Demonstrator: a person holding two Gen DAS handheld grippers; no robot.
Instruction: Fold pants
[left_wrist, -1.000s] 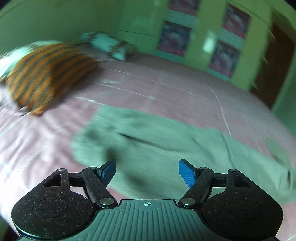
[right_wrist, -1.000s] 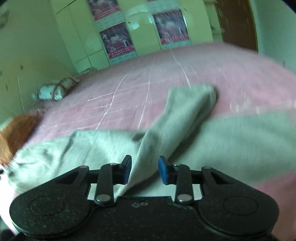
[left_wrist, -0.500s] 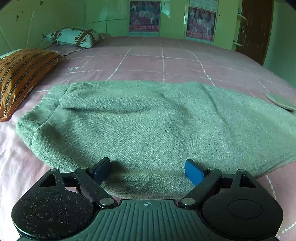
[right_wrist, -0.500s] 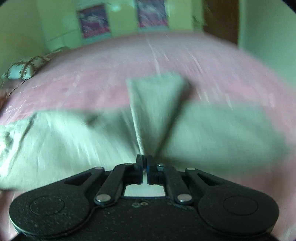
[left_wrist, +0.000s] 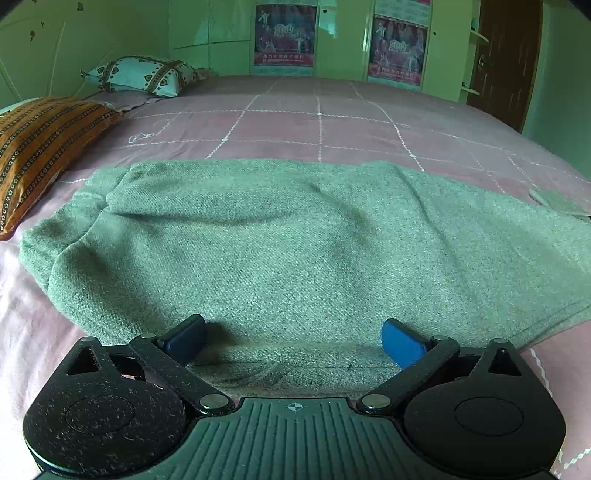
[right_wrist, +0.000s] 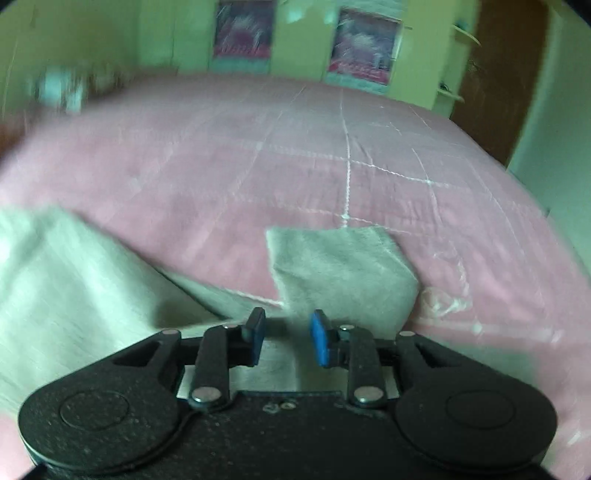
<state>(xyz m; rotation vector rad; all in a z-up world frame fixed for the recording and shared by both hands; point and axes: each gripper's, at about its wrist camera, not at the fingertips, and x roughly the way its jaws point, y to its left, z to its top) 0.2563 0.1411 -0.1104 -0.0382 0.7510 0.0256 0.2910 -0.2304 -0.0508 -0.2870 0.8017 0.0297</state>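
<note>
Both wrist cameras look forward and down along their fingers, low and close over the pink bed. The left view sits nearest the green pants; the right view is blurred. Both share the pants, bedspread and postered wardrobe

The print on the two wall posters is too small to read.

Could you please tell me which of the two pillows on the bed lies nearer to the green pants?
The orange striped pillow at the left edge lies nearer the pants; the pale blue patterned pillow sits farther back.
</note>
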